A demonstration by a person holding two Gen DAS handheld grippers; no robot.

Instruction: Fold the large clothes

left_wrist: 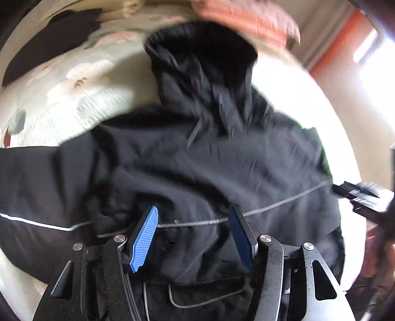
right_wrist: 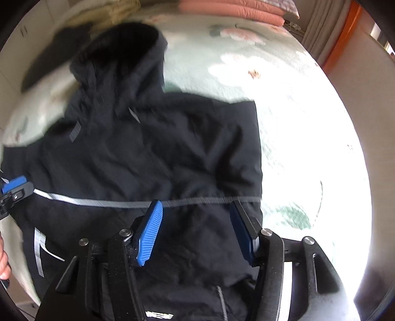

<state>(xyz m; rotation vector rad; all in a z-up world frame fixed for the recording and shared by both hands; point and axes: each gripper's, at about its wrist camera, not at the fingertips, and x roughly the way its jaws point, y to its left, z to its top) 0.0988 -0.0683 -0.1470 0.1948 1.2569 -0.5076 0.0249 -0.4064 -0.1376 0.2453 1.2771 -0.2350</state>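
Note:
A large black hooded jacket (left_wrist: 197,163) lies spread on a floral bedspread, hood pointing away, with a grey reflective stripe (left_wrist: 271,207) across it. My left gripper (left_wrist: 193,214) is open and empty, hovering over the jacket's lower middle. The jacket also fills the right wrist view (right_wrist: 153,153), its stripe (right_wrist: 98,201) running across. My right gripper (right_wrist: 196,210) is open and empty above the jacket's right part near its edge. The left gripper's blue fingertip (right_wrist: 13,184) shows at the left edge there. The right gripper (left_wrist: 363,195) shows at the right edge of the left wrist view.
The floral bedspread (right_wrist: 284,103) extends beyond the jacket to the right and far side. Pink folded bedding (right_wrist: 237,10) lies at the head of the bed. Another dark garment (left_wrist: 49,47) lies at the far left. A curtain and orange frame (right_wrist: 340,37) stand at the right.

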